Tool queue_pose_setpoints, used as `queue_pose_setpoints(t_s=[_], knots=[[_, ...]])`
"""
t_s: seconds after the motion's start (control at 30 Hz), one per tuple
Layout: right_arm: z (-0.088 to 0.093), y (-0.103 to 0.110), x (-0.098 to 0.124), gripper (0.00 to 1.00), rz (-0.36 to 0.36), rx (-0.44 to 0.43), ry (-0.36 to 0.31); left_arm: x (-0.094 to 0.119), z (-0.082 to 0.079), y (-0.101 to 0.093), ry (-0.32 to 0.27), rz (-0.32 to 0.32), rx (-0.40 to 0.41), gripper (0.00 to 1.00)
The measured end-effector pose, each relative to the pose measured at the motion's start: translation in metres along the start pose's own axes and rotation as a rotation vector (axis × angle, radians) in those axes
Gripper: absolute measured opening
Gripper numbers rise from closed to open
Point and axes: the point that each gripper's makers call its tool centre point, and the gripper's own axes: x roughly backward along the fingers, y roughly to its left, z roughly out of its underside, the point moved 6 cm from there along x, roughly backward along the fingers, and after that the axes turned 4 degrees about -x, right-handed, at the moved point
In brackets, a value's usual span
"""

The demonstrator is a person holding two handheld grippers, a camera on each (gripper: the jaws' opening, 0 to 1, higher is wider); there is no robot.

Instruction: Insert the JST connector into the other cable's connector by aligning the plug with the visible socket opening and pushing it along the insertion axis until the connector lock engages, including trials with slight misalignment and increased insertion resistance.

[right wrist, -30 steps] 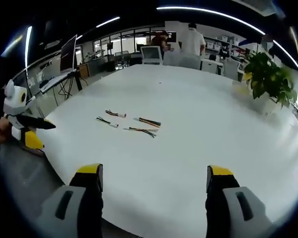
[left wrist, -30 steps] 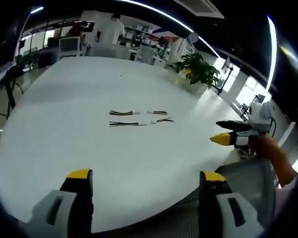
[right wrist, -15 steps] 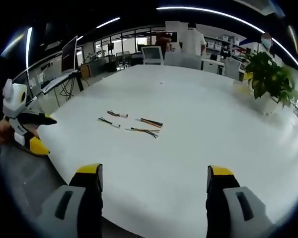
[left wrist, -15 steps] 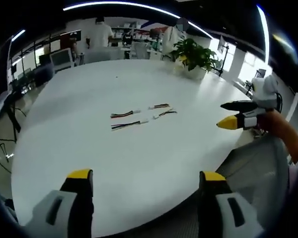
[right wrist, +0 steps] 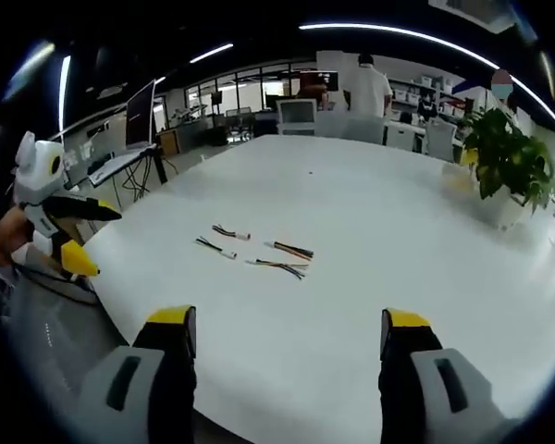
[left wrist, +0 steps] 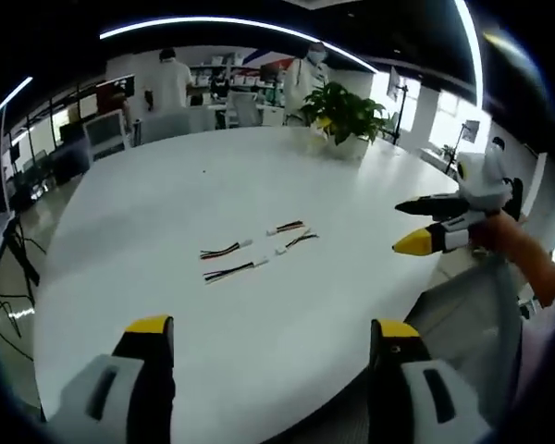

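Observation:
Several short JST cables with white connectors lie loose near the middle of the round white table [left wrist: 157, 194]. One pair [left wrist: 228, 260] lies to the left and another pair [left wrist: 292, 234] to the right. In the right gripper view the same cables show as a left pair [right wrist: 221, 239] and a right pair [right wrist: 285, 258]. My left gripper [left wrist: 273, 328] is open over the near table edge, holding nothing. My right gripper [right wrist: 287, 319] is open too and holds nothing. Each also shows in the other's view, at the table rim: the right gripper [left wrist: 416, 225] and the left gripper [right wrist: 88, 238].
A potted plant [left wrist: 344, 109] [right wrist: 504, 157] stands at the table's far side. People, chairs and a monitor [right wrist: 298, 113] are beyond the table. A desk with a screen [right wrist: 139, 102] stands off to the left. A hand and forearm [left wrist: 518, 254] hold the right gripper.
Both views have shifted with the hands; the left view has swung so the plant sits more central. The cables lie where they were. Both grippers stay open.

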Motion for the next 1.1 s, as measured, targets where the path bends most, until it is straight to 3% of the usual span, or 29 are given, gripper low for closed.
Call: queue_pose_setpoints(t_s=[0.07,0.13,0.23,0.37,0.53,0.63,0.83,0.97,1.1], knots=[[-0.01,0.002,0.0,0.78,-0.039,-0.061,-0.025,-0.003,-0.008,-0.003,-0.035,0.054,0.054,0.84],[-0.022,0.004,0.001,0.75,-0.086,-0.108,-0.05,-0.005,-0.013,-0.001,-0.05,0.069,0.063,0.82],[-0.033,0.001,0.002,0.74,-0.078,-0.077,-0.065,-0.008,-0.018,0.002,-0.037,0.062,0.006,0.81],[-0.052,0.001,-0.001,0.74,-0.122,-0.086,-0.108,-0.013,-0.026,0.008,-0.029,0.046,-0.046,0.81],[-0.059,0.0,-0.009,0.74,-0.113,-0.05,-0.103,-0.019,-0.032,0.009,-0.06,0.091,-0.026,0.83],[-0.062,0.002,-0.012,0.74,-0.134,-0.059,-0.099,-0.021,-0.035,0.013,-0.059,0.085,-0.039,0.83],[-0.074,-0.001,-0.017,0.71,-0.133,-0.033,-0.106,-0.02,-0.058,0.027,-0.123,0.051,-0.076,0.83],[-0.082,-0.004,-0.016,0.67,-0.137,-0.02,-0.126,-0.017,-0.075,0.031,-0.171,0.108,-0.056,0.82],[-0.088,-0.007,-0.015,0.66,-0.13,0.006,-0.133,-0.019,-0.083,0.037,-0.177,0.131,-0.058,0.82]])
